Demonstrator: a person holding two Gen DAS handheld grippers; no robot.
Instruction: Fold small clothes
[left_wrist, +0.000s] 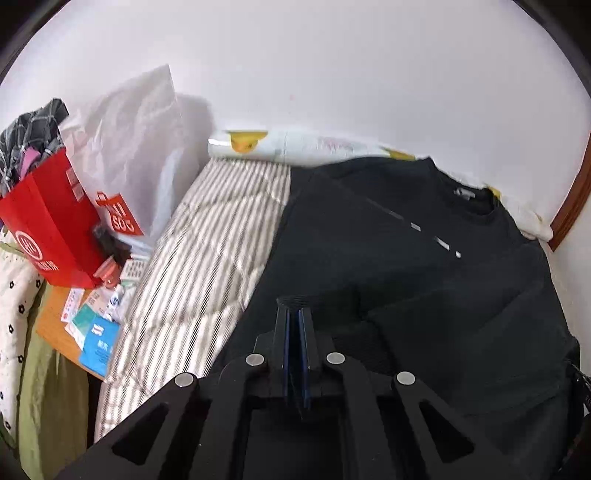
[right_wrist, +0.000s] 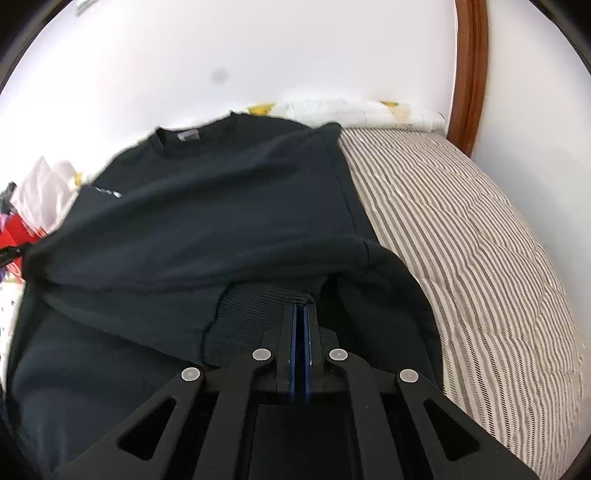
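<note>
A black sweatshirt lies spread on a striped bed cover, its collar towards the wall. My left gripper is shut, with a bit of dark ribbed cloth pinched at its tips near the garment's left edge. In the right wrist view the same sweatshirt has a sleeve folded across its lower part. My right gripper is shut on the ribbed band of the sweatshirt, which bunches up around the tips.
A red paper bag and a white bag stand on a side table with loose packets, left of the bed. A printed white pillow lies along the wall. A wooden frame rises at the right. Striped cover lies bare right of the garment.
</note>
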